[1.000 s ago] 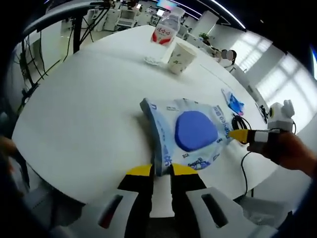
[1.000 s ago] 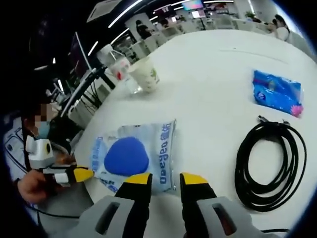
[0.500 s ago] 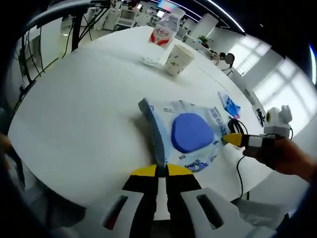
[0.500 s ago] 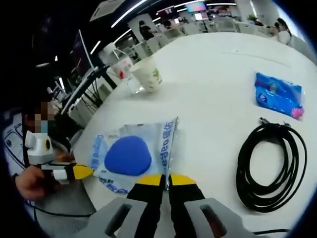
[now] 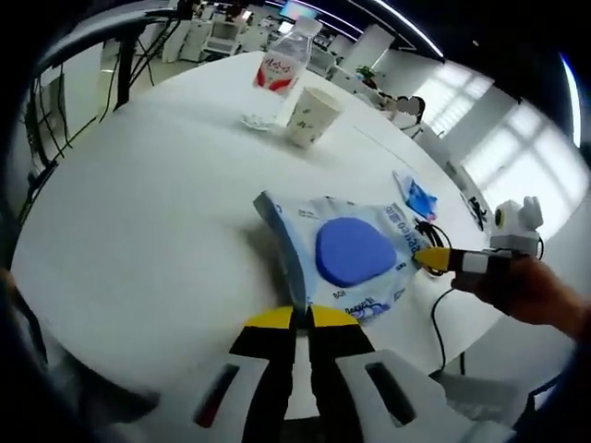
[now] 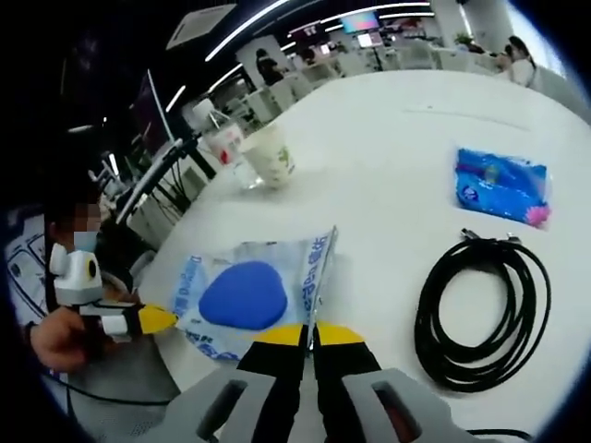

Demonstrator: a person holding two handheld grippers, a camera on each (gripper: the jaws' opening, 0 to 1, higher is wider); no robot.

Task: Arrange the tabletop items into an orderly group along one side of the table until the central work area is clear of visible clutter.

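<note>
Gripping one edge of the pouch near the table edge, the left gripper is closed on it; the right gripper pinches the opposite edge. Cup, cable, blue pack lie further in.

Glossy plastic packet; smooth matt white table.

A white desk is carrying a wipes pack, a coiled black cable, a blue tissue packet, a paper cup and a water bottle.
</note>
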